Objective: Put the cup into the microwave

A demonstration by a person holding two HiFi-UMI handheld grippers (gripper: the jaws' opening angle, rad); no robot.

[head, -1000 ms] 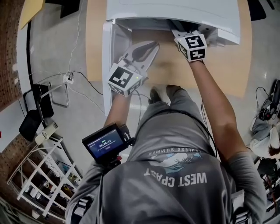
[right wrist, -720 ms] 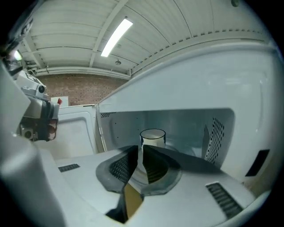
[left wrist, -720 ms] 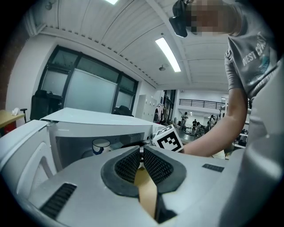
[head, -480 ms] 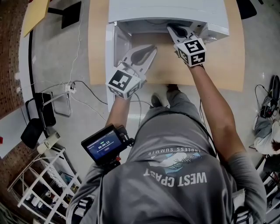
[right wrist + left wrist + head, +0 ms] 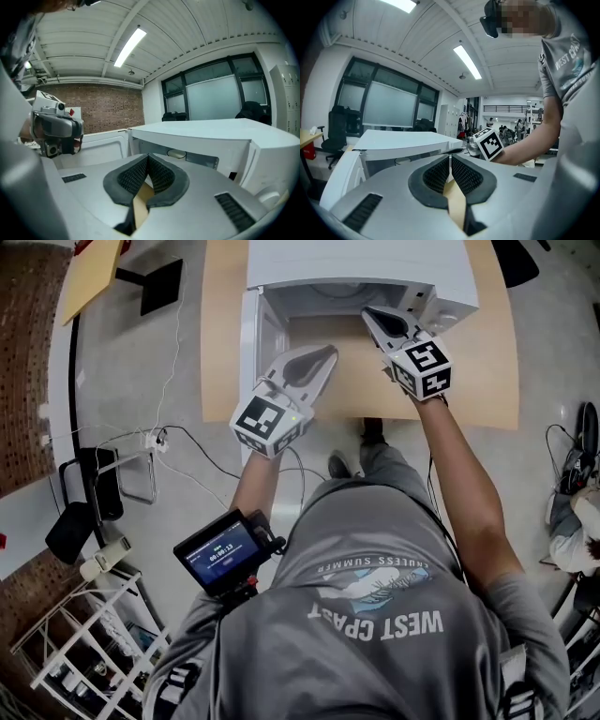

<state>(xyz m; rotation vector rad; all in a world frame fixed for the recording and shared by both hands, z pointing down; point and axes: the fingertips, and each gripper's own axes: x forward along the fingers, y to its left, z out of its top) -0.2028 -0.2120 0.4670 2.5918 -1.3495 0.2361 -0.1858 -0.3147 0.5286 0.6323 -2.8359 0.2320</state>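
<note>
A boxy white microwave (image 5: 356, 259) with a smooth, flat top is set on a pale wooden table (image 5: 487, 362). Its door (image 5: 251, 352) is swung open at the left. Inside the cavity, what appears to be the cup (image 5: 176, 153) is seen only as a small pale oval rim, apart from both tools. The left tongs (image 5: 330, 352) and right tongs (image 5: 367, 312) are shaped from smooth grey plastic and lined with dark, mesh-textured rubber pads (image 5: 464, 176). Both are held before the opening, above the table. The jaws of each are closed tip to tip, and nothing is gripped by either.
</note>
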